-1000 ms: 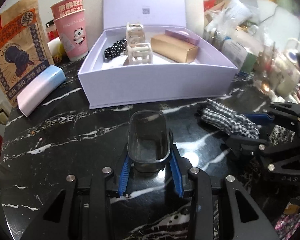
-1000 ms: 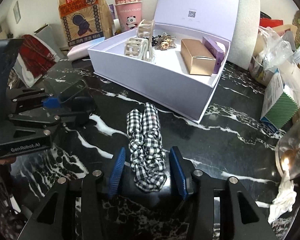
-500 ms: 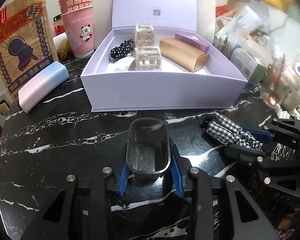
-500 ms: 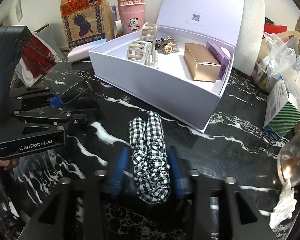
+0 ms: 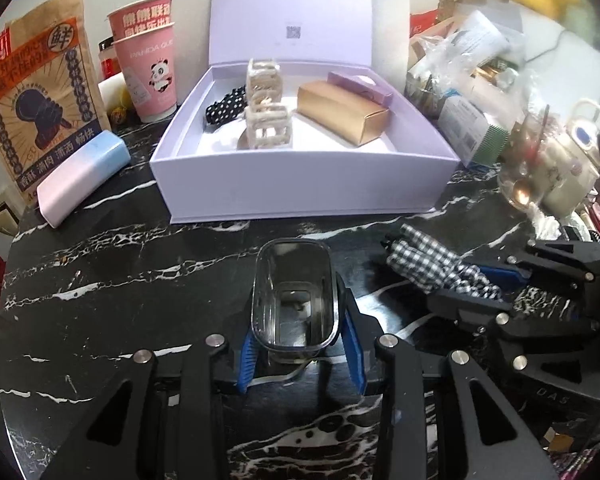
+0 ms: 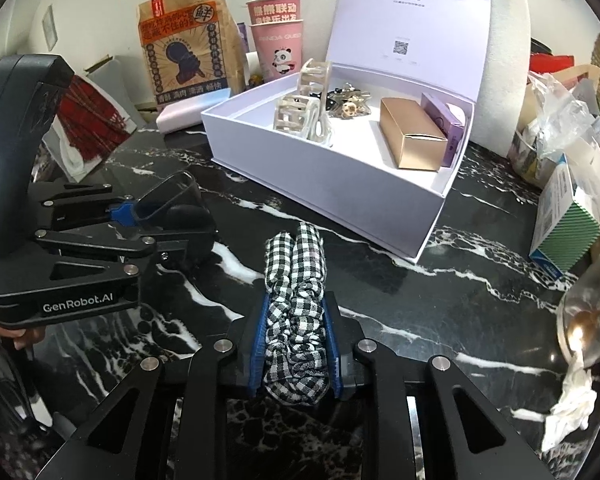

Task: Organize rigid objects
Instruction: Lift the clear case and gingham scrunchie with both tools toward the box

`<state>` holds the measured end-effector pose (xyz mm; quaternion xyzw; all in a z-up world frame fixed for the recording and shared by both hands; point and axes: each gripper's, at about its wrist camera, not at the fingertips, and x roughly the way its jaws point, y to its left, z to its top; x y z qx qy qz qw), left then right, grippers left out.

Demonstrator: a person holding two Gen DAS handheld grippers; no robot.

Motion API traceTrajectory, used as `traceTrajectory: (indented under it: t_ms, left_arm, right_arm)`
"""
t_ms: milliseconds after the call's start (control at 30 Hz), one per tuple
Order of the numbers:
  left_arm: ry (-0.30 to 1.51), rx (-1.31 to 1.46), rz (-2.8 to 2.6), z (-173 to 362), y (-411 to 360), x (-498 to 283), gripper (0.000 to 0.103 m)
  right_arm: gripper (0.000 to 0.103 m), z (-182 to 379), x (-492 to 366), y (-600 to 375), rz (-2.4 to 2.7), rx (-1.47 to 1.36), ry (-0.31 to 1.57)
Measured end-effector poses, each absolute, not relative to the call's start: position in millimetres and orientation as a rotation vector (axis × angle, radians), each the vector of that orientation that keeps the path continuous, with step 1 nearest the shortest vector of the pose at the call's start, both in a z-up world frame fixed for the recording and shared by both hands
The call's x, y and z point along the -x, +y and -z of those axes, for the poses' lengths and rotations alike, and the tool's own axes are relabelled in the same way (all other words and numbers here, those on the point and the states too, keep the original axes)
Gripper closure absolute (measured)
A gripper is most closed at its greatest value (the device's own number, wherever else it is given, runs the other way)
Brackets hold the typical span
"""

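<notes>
The clear plastic container [image 5: 293, 300], a small rounded-rectangle tub with smoky see-through walls and its open mouth facing the lavender box, sits clamped between the blue pads of the left gripper [image 5: 300, 354] just as it did a second ago, low over the middle of the black marble tabletop [image 5: 120, 272]. What differs is on the right: the right gripper [image 6: 296, 346], whose pads stood apart on either side of the checked scrunchie [image 6: 296, 300] a second ago, has just been closing and now squeezes the soft, ruffled black-and-white gingham fabric between its blue fingers [image 6: 260, 336]. The scrunchie's free end lies on the glossy white-veined stone, short of the near wall of the lavender box [image 6: 340, 184]. That box is stiff matte card with its hinged lid standing upright; inside it are two cream lattice hair claws [image 6: 300, 114], a black polka-dot piece [image 5: 226, 108] toward the left wall, a cluster of small metal charms [image 6: 348, 104], a gold carton [image 6: 412, 138] and a purple carton [image 6: 446, 126] against the right wall. Toward the table's far left edge stand a brown printed paper bag [image 5: 32, 92], pink panda cups [image 5: 150, 68] and a smooth pink-to-blue case [image 5: 82, 172] lying flat.
</notes>
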<state>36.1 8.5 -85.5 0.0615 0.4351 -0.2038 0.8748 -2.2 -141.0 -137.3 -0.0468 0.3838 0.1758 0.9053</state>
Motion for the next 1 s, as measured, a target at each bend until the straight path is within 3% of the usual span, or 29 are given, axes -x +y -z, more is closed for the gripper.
traceTrajectory:
  t_ms: [1000]
  left_arm:
    - [0.802,-0.13,0.491,5,-13,-30,0.067]
  right_arm:
    - [0.078,69,30,-164,-0.323,0.061,0.694]
